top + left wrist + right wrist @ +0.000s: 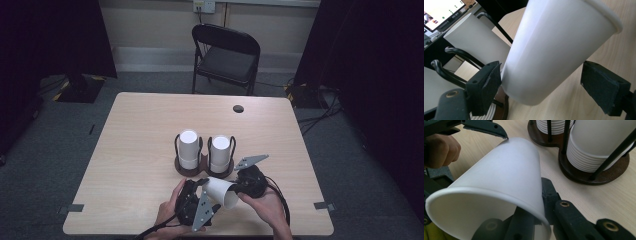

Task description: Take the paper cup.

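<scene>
A single white paper cup lies tilted above the table's front edge, held between both grippers. My right gripper is shut on the cup's wall at the rim, with one jaw inside the mouth and one outside. My left gripper is open around the cup's base end: its left pad touches the cup and the right pad stands apart. Just behind, two stacks of white cups stand upside down in a dark wooden holder with black wire posts.
The holder's base is close beyond the held cup. A black folding chair stands past the table's far edge. A cable hole is in the tabletop at the back right. Cables trail off the front edge.
</scene>
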